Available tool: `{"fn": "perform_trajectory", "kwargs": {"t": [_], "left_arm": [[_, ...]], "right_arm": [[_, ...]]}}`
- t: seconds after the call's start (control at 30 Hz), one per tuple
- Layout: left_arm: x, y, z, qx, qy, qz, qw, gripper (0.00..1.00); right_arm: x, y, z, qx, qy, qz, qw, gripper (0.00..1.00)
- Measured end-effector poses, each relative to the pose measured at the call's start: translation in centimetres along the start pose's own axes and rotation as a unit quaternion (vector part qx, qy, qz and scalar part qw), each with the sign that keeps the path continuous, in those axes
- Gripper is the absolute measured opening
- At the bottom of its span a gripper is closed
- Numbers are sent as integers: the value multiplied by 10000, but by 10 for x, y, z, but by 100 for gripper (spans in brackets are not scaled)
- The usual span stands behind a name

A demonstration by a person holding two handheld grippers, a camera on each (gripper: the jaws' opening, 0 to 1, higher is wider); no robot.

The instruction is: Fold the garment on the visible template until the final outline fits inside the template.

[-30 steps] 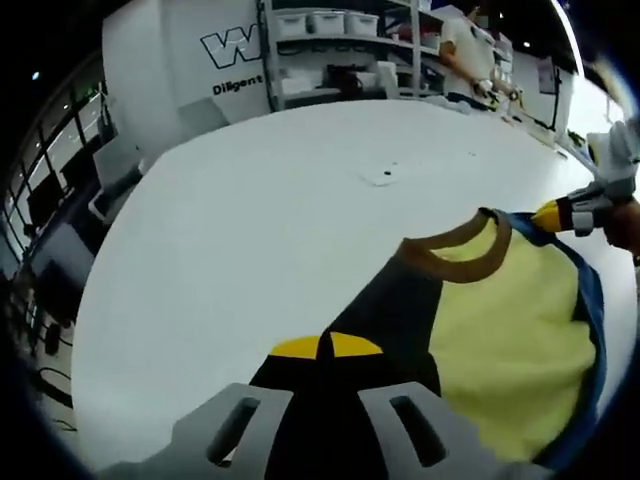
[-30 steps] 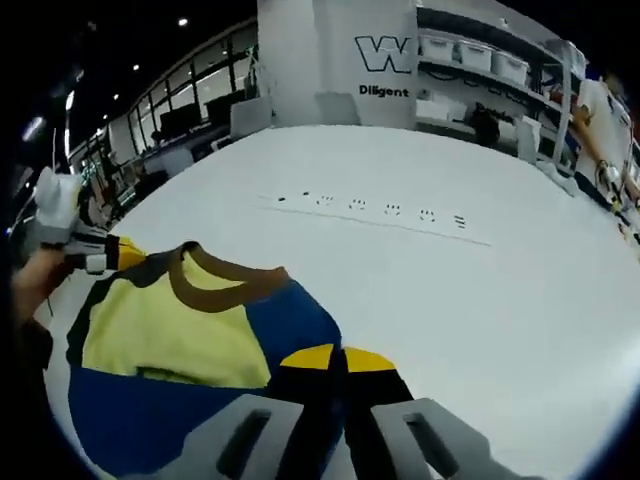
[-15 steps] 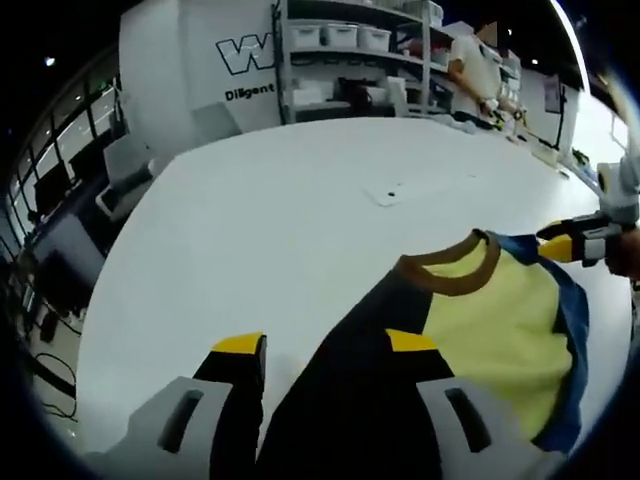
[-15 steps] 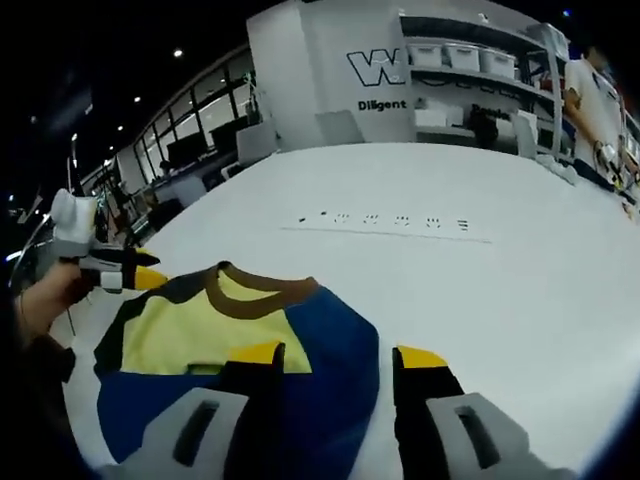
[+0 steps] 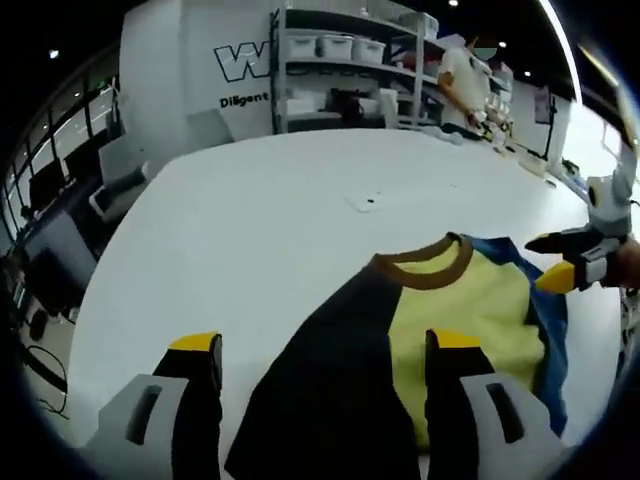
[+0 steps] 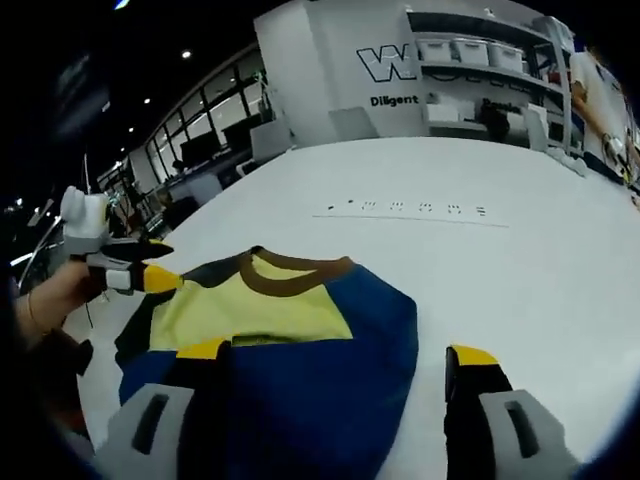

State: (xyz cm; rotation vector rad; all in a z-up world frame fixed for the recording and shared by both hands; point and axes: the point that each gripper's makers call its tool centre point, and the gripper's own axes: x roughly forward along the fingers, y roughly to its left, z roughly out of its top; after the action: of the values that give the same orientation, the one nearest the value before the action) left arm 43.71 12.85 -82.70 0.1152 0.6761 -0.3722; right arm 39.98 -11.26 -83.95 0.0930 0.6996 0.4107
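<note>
Shirt flat on the surface, both tools open

Close in, the left tool (image 5: 318,375) and right tool (image 6: 335,385) stand with jaws spread, holding nothing. The shirt (image 5: 420,350) lies on the white surface (image 5: 260,220); folding looks barely begun, I'd judge. The right view shows a dotted line of marks (image 6: 405,208), and far shelves (image 5: 345,65) beyond.

Right hand-held gripper (image 6: 340,362) hovering wide open over garment (image 6: 285,335).
Garment lying flat on white table (image 6: 520,270), brown collar away from camera; left hand-held gripper (image 6: 150,265) reaching in beside its far edge.
</note>
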Motion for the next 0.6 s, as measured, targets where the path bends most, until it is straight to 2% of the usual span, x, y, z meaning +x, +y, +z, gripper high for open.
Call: {"fn": "perform_trajectory", "kwargs": {"t": [0.07,0.17,0.6], "left_arm": [[-2,-2,-2,15,28,-8,10000,85],[-7,-6,-3,16,-33,-39,10000,89],[-25,-18,-11,-115,-100,-125,9998,90]], "right_arm": [[-2,5,-1,24,-32,64,10000,96],[-7,11,-1,23,-89,82,9999,97],[-26,39,-7,78,-228,318,9992,99]]}}
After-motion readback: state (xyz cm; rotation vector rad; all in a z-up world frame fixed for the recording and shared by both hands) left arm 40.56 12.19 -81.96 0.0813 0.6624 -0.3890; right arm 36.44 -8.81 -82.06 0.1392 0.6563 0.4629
